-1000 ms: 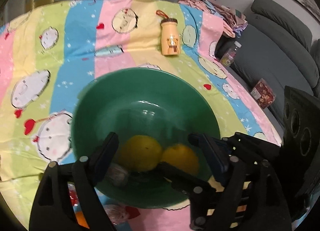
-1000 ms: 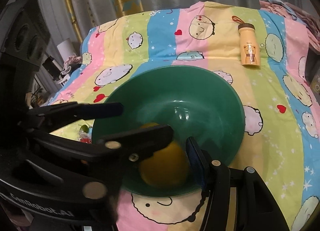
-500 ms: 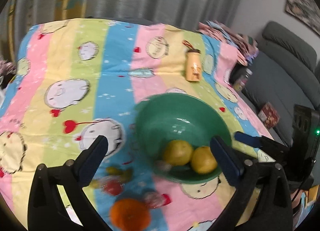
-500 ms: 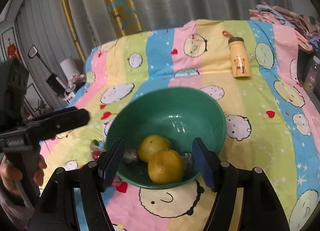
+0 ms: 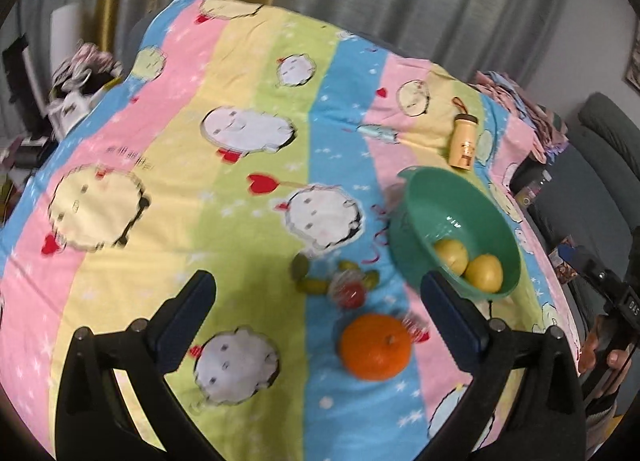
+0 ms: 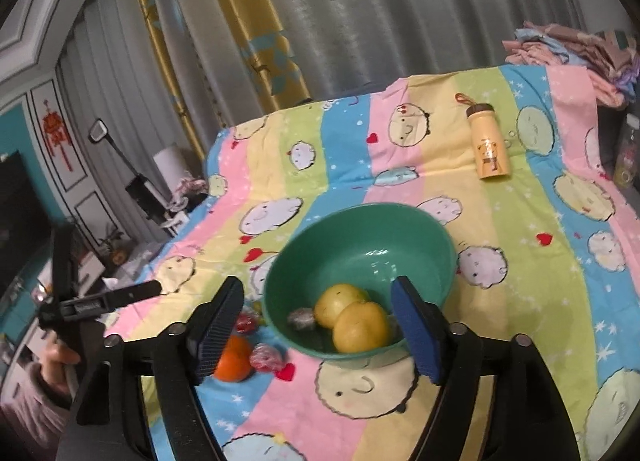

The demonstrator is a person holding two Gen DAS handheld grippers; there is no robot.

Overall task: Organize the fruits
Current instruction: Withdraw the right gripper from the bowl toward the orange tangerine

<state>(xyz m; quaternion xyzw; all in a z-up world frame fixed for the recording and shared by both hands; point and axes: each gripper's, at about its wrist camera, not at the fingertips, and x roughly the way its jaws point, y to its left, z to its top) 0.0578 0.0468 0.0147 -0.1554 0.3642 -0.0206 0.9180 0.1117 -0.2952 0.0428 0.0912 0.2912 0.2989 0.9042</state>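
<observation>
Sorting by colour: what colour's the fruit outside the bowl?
Orange, clearest in the left wrist view.

A yellow bottle (image 6: 487,144) lies on the far right of the striped cartoon sheet (image 5: 248,197); grey curtains (image 6: 380,9) hang behind.

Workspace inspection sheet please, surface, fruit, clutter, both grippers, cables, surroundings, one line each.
Surface: striped cartoon-print cloth covers the table.
Job's things: green bowl holds two yellow fruits; orange lies on the cloth outside the bowl, small green fruits nearby.
Clutter: wrapped candies beside the orange, one more inside the bowl; yellow bottle lying behind the bowl.
Grippers: left gripper open and empty, jaws just opened; right gripper open and empty over the bowl's near side, jaws just opening.
Cables: nothing seen.
Surroundings: grey curtains, folded laundry, grey sofa.
</observation>
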